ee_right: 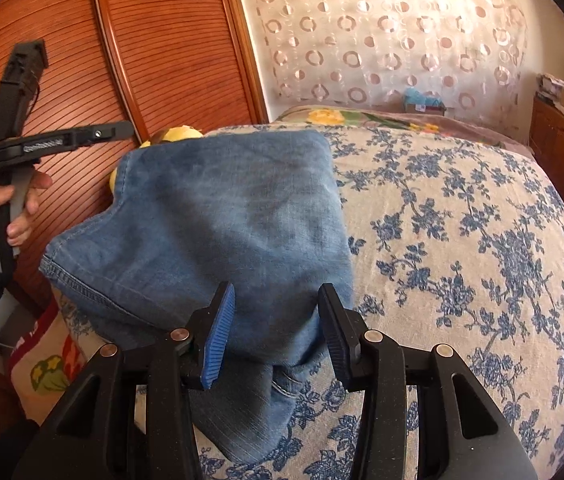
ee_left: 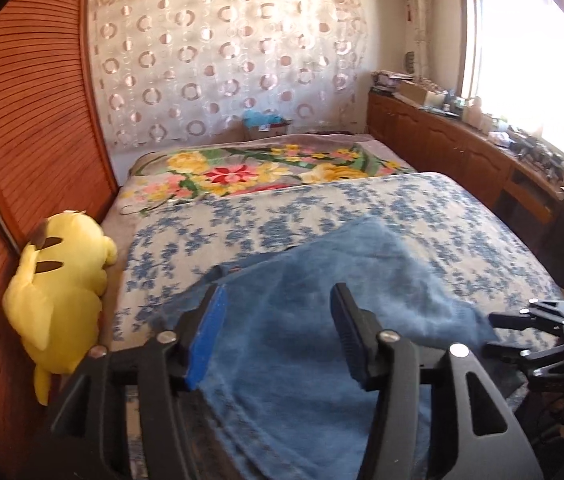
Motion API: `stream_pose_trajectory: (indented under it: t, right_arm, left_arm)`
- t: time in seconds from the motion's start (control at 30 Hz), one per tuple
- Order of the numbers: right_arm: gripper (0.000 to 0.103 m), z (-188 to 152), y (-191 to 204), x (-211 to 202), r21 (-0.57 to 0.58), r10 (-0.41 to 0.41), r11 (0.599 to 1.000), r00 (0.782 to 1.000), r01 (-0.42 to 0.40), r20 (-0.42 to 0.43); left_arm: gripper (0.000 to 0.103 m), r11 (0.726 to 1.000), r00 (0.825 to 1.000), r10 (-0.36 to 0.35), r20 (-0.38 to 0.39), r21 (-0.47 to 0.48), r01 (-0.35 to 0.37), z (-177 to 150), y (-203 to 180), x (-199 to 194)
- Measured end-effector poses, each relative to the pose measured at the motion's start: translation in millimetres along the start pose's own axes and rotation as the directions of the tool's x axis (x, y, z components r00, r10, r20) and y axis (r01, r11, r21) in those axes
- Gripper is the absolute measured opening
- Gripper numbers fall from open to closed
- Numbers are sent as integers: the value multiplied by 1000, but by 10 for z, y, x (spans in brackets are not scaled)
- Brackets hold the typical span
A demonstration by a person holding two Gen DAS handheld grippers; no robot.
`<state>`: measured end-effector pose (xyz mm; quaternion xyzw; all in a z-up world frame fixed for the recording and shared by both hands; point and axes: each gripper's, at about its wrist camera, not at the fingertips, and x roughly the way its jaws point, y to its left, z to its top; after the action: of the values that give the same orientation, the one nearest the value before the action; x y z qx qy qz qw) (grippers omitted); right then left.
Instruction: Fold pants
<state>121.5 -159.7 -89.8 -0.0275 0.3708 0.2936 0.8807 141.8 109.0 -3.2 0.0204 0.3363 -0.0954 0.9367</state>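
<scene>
- Jeans [ee_right: 222,216] folded, lying on the blue-floral bedspread [ee_right: 462,240], centre-left of the right wrist frame.
- Left gripper [ee_left: 278,300]: jaws apart, nothing between the pads, denim below.
- Right gripper [ee_right: 276,300]: jaws spread over the jeans' near edge, not pinching.
- Yellow plush [ee_left: 62,280] at left edge.

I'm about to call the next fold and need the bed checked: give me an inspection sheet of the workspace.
Surface: bed with blue-flowered cover, floral blanket beyond.
Job's things: denim pants folded into a pad on the cover.
Clutter: yellow plush toy at the bed's edge.
Grippers: left gripper jaws apart above the pants; right gripper jaws apart, denim between them, contact unclear.
Cables: nothing seen.
Surroundings: wooden slatted panels, circle-patterned curtain, cluttered window ledge.
</scene>
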Motion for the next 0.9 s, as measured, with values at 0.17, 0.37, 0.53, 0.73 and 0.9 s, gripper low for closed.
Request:
stream_pose_trajectory:
  t: [0.17,0.37,0.53,0.73,0.9]
  right_arm:
    - [44,-85,-25,41,3,-8,1000,1000,8,-18]
    - [44,-140,-59,-24,26,7,1000,1000,-6,-16]
    - [45,-146,-90,-178,30,1,1000,1000,-1,3]
    - [45,-131,-263,-266,59,-30,998,999,30,11]
    - [45,-151,-331,-197,70,-37,997,999,37,-8]
  left_arm:
    - [69,998,998,-57,3,12,56,14,-238,13]
    - [69,997,998,-69,-9,28,69,-1,-459,94]
    - [69,996,996,-74,-56,51,77,-122,-559,274]
    - [69,998,991,-58,-124,13,60,-375,-446,558]
    - [69,998,990,-69,-126,-13,67,-568,-378,690]
